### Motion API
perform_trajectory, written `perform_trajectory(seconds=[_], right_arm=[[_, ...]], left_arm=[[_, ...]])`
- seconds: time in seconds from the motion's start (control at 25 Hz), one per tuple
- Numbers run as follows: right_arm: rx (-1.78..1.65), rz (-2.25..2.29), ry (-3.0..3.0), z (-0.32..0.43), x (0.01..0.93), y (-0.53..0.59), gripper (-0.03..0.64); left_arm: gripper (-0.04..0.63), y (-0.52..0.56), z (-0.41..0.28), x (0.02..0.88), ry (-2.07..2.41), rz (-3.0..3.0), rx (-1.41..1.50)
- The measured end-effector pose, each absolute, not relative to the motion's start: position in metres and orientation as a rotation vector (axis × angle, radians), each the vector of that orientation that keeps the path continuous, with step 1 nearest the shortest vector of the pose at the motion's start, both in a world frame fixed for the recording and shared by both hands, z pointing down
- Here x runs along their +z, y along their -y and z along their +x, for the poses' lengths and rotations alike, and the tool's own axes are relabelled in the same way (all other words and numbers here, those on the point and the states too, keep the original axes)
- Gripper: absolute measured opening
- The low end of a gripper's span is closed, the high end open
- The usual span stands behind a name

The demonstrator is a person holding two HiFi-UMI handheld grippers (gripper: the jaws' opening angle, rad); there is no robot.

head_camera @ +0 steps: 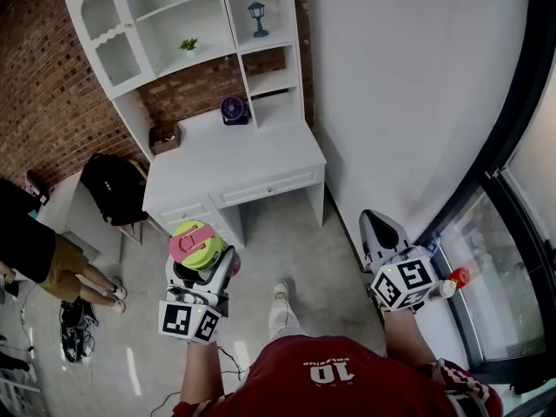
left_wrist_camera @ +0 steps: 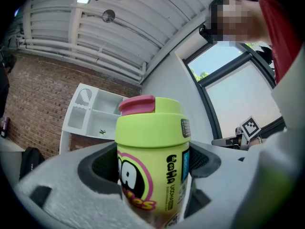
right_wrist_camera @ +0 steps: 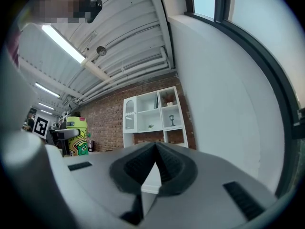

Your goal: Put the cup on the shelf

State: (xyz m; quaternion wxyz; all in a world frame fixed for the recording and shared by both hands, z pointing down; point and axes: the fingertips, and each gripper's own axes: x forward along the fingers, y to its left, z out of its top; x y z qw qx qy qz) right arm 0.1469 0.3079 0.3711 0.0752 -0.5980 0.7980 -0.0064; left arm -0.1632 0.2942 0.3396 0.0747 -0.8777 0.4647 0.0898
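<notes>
A lime-green cup (head_camera: 198,243) with a pink lid stands upright between the jaws of my left gripper (head_camera: 204,263), which is shut on it. In the left gripper view the cup (left_wrist_camera: 151,156) fills the middle, black and pink print on its side. The same cup (right_wrist_camera: 76,136) shows small at the left of the right gripper view. My right gripper (head_camera: 382,231) is shut with nothing in it, its jaws (right_wrist_camera: 155,168) meeting in a point. The white shelf unit (head_camera: 187,33) stands on a white desk (head_camera: 230,159) against the brick wall ahead.
On the shelves sit a small plant (head_camera: 188,45) and a blue lantern (head_camera: 257,17). A purple fan (head_camera: 234,109) and a brown box (head_camera: 164,136) rest on the desk. A black bag (head_camera: 113,185) lies left of it, beside a person's legs (head_camera: 82,281). A white wall (head_camera: 408,85) runs along the right.
</notes>
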Motion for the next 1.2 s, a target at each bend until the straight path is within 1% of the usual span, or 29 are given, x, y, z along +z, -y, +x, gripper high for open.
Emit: perform_trajectory(seconds=[0.28,0.52,0.92,1.2], right_arm=[[-0.028,-1.808,-2.383,0.155,0.374,-0.273,0.003],[-0.036,-1.794,-2.378,0.149,0.372,-0.219,0.003],[-0.068,-1.785,-2.36,0.123,0.343,-0.104,0.003],[-0.085,-1.824,-2.353,0.106,0.341,-0.033,0.003]], left_arm=[[0.403,-0.256,-0.154,0.346,-1.378,-2.651,0.268],[0.403,-0.205,-0.157,0.346,-1.356,-2.643,0.257],[0.403,-0.083,-0.177,0.326,-1.32,-2.662,0.276],[0.403,0.005,-0.19,0.328,-1.287,-2.717,0.295]])
